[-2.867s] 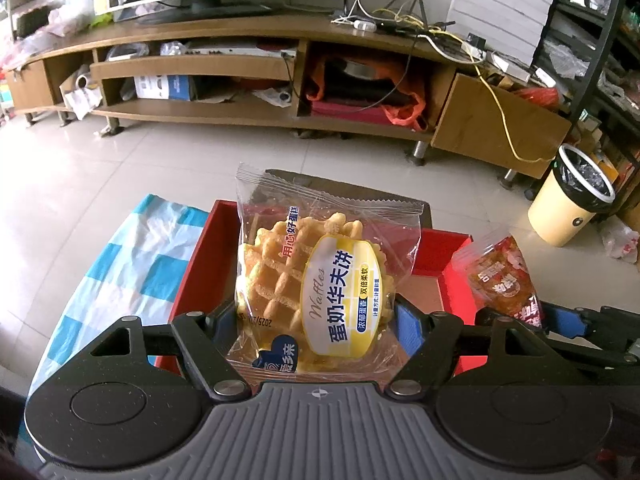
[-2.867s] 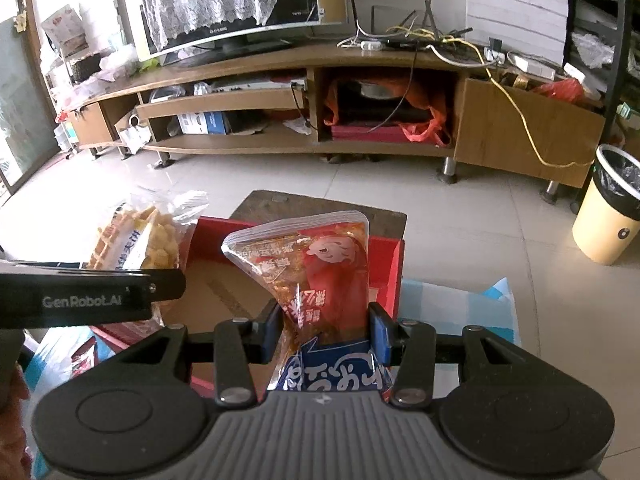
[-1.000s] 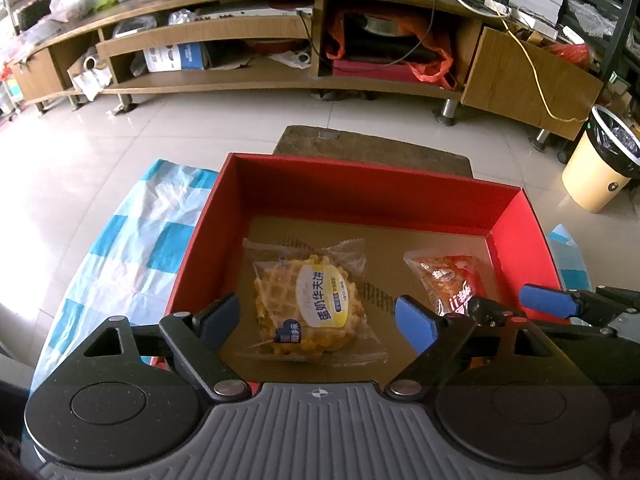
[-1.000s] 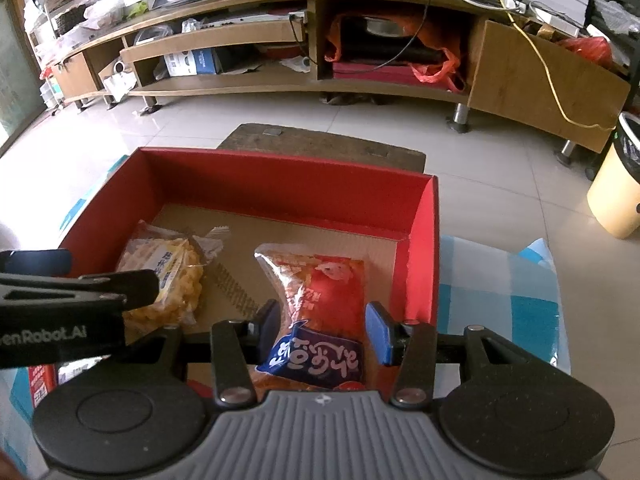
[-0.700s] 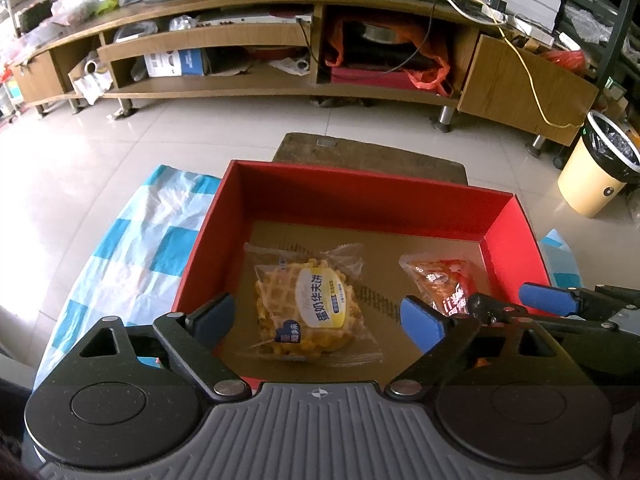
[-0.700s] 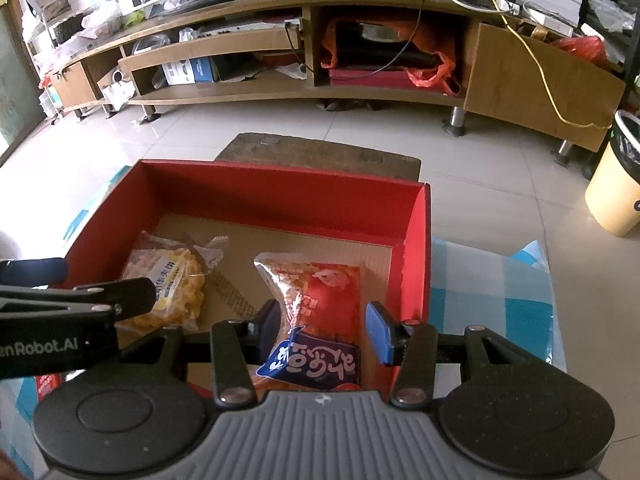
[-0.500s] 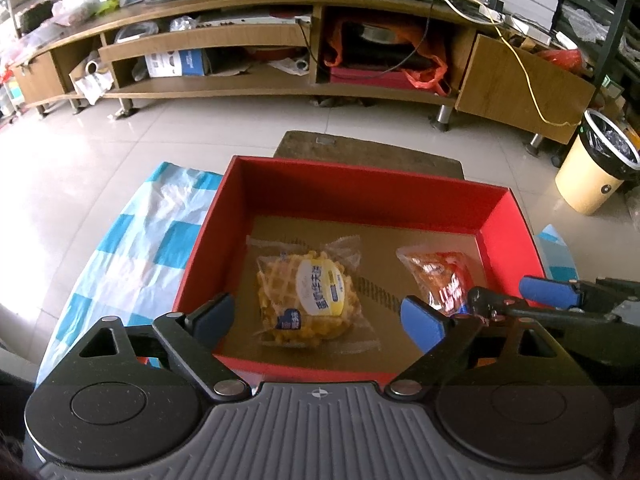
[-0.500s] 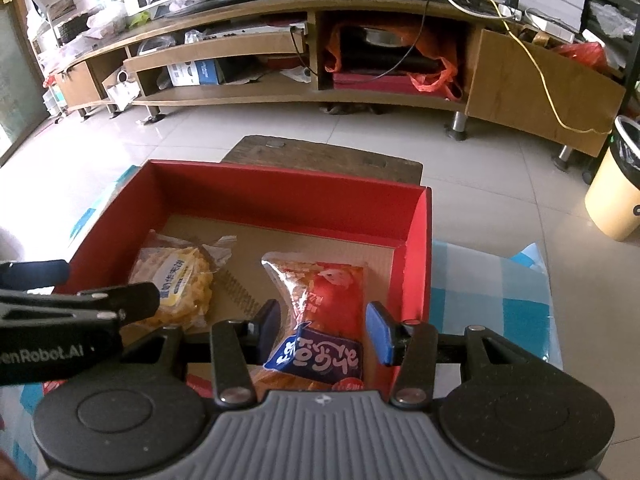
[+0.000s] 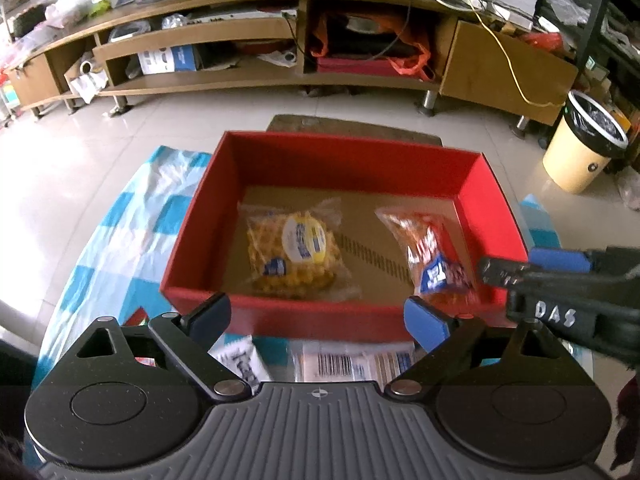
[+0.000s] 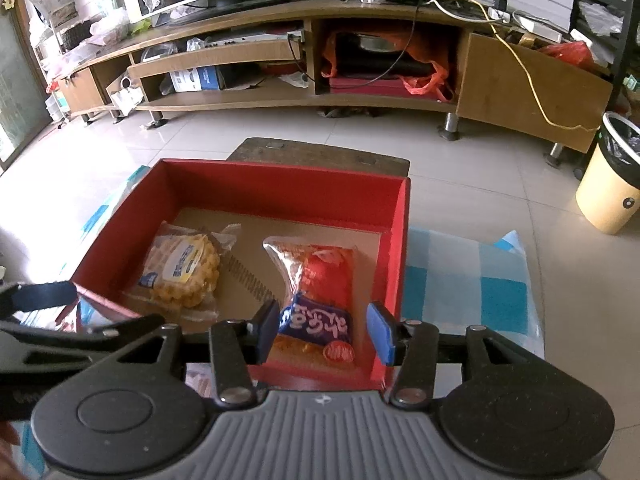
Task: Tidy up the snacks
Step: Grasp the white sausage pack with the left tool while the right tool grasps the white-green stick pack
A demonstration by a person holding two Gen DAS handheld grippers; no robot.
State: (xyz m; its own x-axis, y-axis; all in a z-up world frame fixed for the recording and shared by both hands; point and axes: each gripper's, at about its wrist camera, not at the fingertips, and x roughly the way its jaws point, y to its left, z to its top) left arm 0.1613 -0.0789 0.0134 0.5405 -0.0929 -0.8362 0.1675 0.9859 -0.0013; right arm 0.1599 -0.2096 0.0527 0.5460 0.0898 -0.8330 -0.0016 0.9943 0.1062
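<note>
A red box (image 9: 344,164) (image 10: 280,184) with a cardboard floor holds two snacks. A clear-wrapped waffle pack (image 9: 296,248) (image 10: 182,270) lies at its left. A red and blue snack bag (image 9: 432,256) (image 10: 320,296) lies at its right. My left gripper (image 9: 318,320) is open and empty, above the box's near wall. My right gripper (image 10: 326,334) is open and empty, just above the near end of the red bag. The right gripper also shows in the left wrist view (image 9: 560,280) at the right edge.
The box stands on a blue and white checked cloth (image 9: 120,240) (image 10: 468,280) over a small table. More packets (image 9: 352,364) lie on the cloth in front of the box. A TV cabinet (image 10: 320,60) and a cream bin (image 9: 584,148) stand beyond.
Both grippers have let go of their snacks, which now lie in the box. Both have drawn back and up toward me; the right jaws have opened in the last half second.
</note>
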